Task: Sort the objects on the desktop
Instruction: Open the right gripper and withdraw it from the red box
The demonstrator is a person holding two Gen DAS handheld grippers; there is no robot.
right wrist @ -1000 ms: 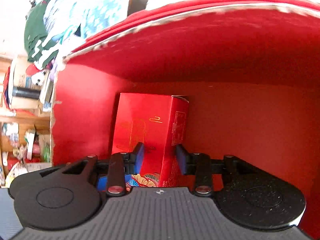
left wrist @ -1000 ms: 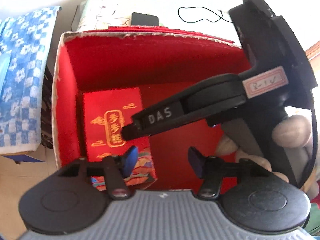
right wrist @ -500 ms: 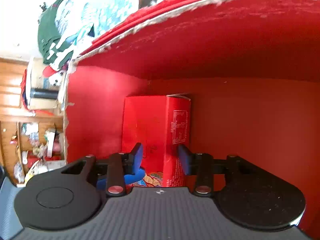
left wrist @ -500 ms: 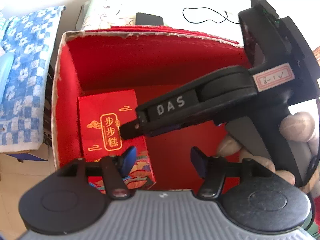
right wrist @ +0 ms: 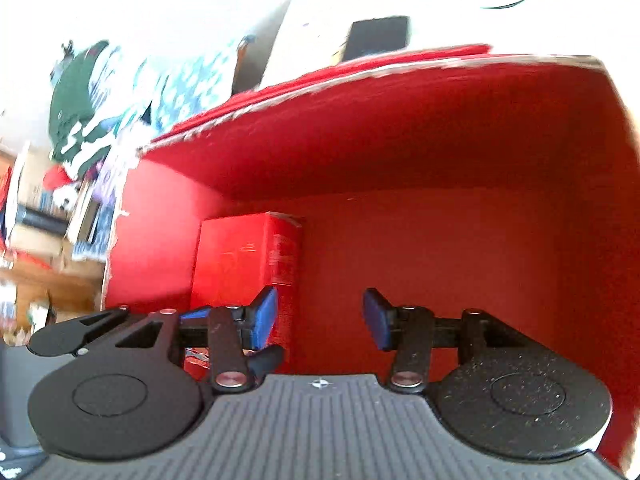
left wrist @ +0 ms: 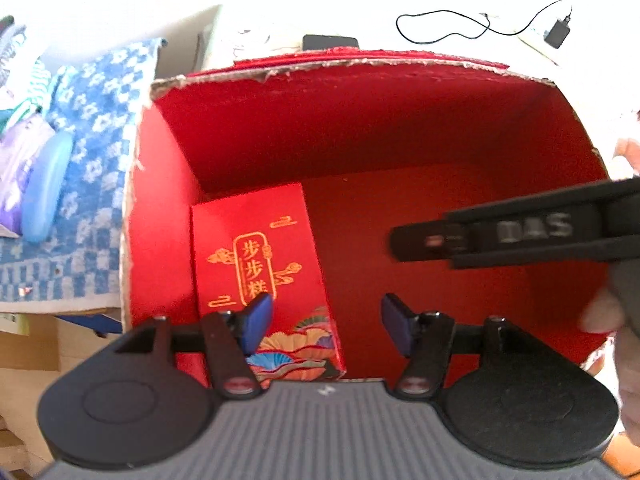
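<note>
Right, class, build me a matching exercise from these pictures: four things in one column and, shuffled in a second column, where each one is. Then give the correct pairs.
Things
1. small red carton
2. checked blue cloth
3. black cable
4. dark phone-like slab

Places
A. just behind the big red box's back rim
B. lying in the big red box's left back corner
C. outside the big red box, along its left wall
D. looped on the white surface, far right

Pairs: 1-B, 2-C, 3-D, 4-A
</note>
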